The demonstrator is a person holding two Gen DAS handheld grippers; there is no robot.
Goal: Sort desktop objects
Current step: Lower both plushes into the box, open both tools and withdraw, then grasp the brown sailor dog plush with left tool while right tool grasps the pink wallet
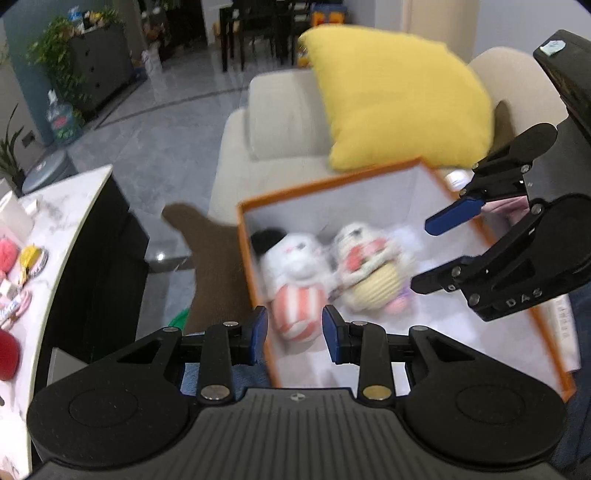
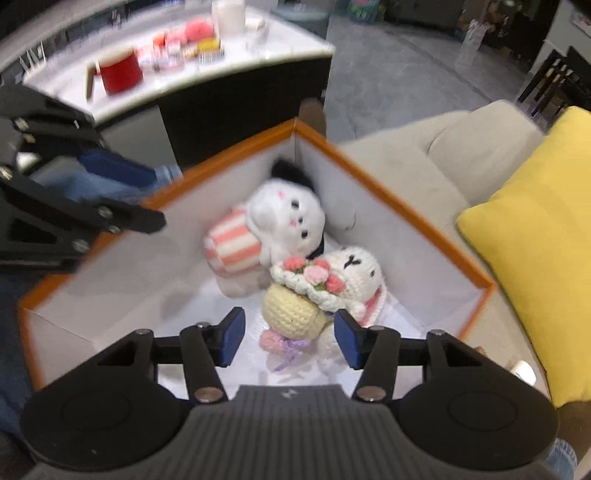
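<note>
An orange-rimmed white box (image 1: 436, 173) (image 2: 388, 181) sits on the sofa. Inside lie a white plush doll with a pink-striped body (image 1: 295, 273) (image 2: 280, 218) and a crocheted white bunny with a yellow basket of flowers (image 1: 369, 269) (image 2: 332, 284). My left gripper (image 1: 294, 332) is open and empty, just above the box's near edge, over the striped doll. My right gripper (image 2: 290, 336) is open and empty, just above the crocheted bunny; it also shows in the left wrist view (image 1: 428, 254). The left gripper also shows in the right wrist view (image 2: 147, 195) over the box's left rim.
A yellow cushion (image 1: 399, 96) (image 2: 535, 240) leans on the beige sofa (image 1: 280, 122) behind the box. A white marble table (image 1: 44, 236) (image 2: 280, 40) holds a red mug (image 2: 120, 74), pink and yellow small items (image 1: 22, 258) and a white container (image 2: 229, 14).
</note>
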